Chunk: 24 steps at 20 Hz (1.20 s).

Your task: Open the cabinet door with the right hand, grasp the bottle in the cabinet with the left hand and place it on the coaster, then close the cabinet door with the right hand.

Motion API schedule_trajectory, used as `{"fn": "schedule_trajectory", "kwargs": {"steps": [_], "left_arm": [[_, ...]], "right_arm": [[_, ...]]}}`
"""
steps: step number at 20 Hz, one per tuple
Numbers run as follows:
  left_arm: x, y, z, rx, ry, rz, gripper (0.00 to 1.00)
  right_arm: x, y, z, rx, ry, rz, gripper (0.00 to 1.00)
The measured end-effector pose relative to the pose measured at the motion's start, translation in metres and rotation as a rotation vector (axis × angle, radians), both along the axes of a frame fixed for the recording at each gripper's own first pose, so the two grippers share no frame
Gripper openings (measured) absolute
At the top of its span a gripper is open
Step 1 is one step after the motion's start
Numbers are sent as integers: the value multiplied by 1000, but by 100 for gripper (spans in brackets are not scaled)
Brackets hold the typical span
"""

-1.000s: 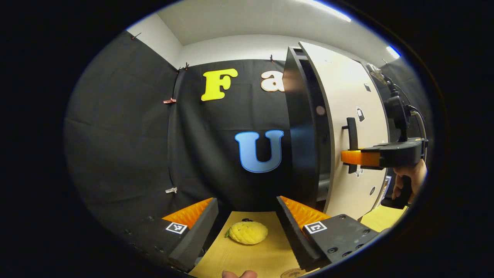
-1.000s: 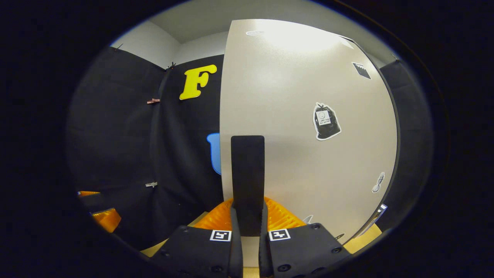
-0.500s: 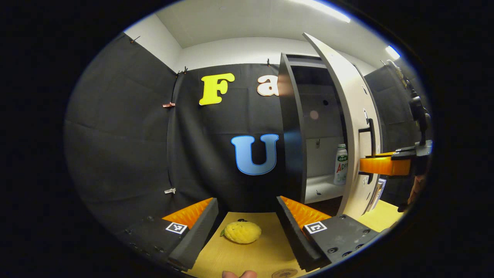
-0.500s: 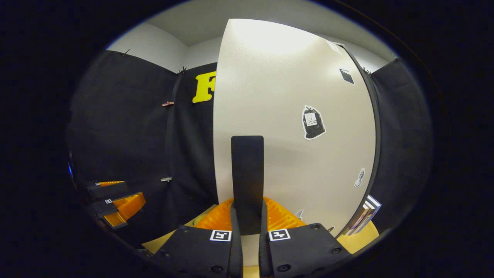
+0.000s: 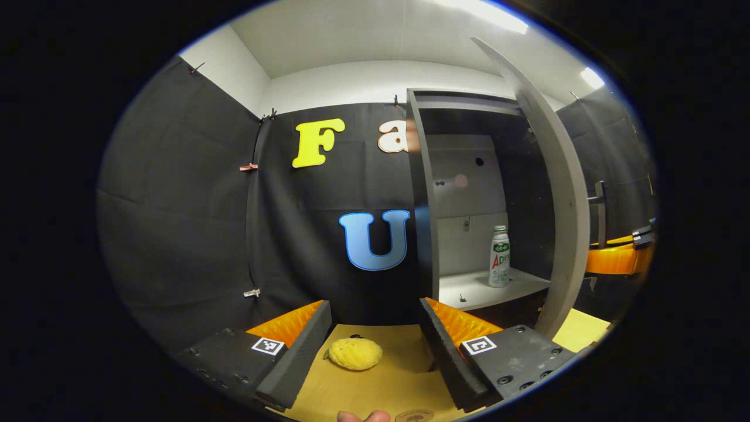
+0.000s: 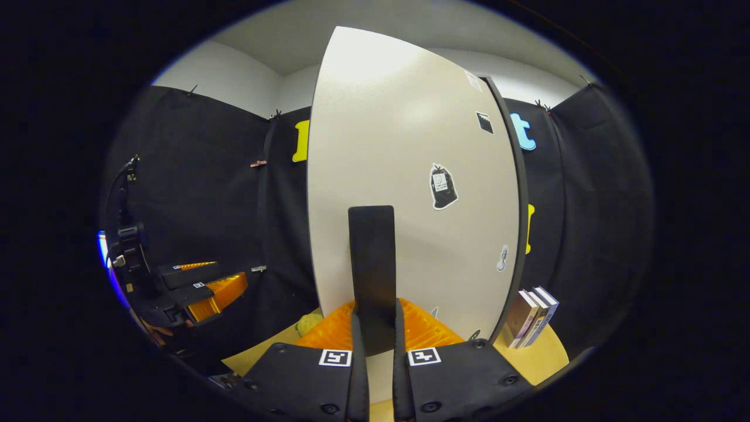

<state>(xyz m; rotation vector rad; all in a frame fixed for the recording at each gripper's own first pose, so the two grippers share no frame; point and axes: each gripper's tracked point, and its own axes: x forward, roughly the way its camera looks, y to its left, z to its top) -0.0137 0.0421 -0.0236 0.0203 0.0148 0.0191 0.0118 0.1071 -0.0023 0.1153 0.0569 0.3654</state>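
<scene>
- Here the cabinet door [image 6: 404,176] stands swung wide; in the left gripper view it shows nearly edge-on at the right of the open cabinet [image 5: 469,176].
- The right gripper [image 6: 375,337] has its jaws closed on the door's dark upright handle [image 6: 372,264], one finger pressing each side of the bar's lower end.
- In the left gripper view, the right gripper [image 5: 618,258] shows far off at the right edge, just behind the door's edge, level with the handle [image 5: 599,205].
- The bottle [image 5: 499,257], white with a green cap, stands upright on the cabinet's pale shelf [image 5: 486,290], toward the shelf's right side, apart from the back wall.
- The left gripper [image 5: 375,328] hangs low over the desk [image 5: 381,387], its jaws spread wide with nothing between the fingers; it is well apart from the cabinet.
- A yellow lemon-like object [image 5: 354,354] lies on the desk, seen between the left gripper's fingers but untouched.
- The coaster [image 5: 415,415] peeks in at the bottom edge of the left gripper view, beside a fingertip [image 5: 363,416].
- In the right gripper view, the left gripper [image 6: 205,287] is at the far left, and a few books [image 6: 530,316] lean on the desk past the door's right edge.
</scene>
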Motion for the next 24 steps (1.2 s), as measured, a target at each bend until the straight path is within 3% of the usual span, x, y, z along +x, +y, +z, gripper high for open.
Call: {"fn": "schedule_trajectory", "kwargs": {"steps": [14,23,24], "left_arm": [[2,-67,3,13,10,-28,94],[48,-169,9,-20,0,-138,92],[54,-180,11,-19,-3,-151,92]], "right_arm": [[-37,-111,1,8,0,-116,19],[-43,-168,1,2,12,-180,18],[-44,-173,2,4,11,-189,12]]}}
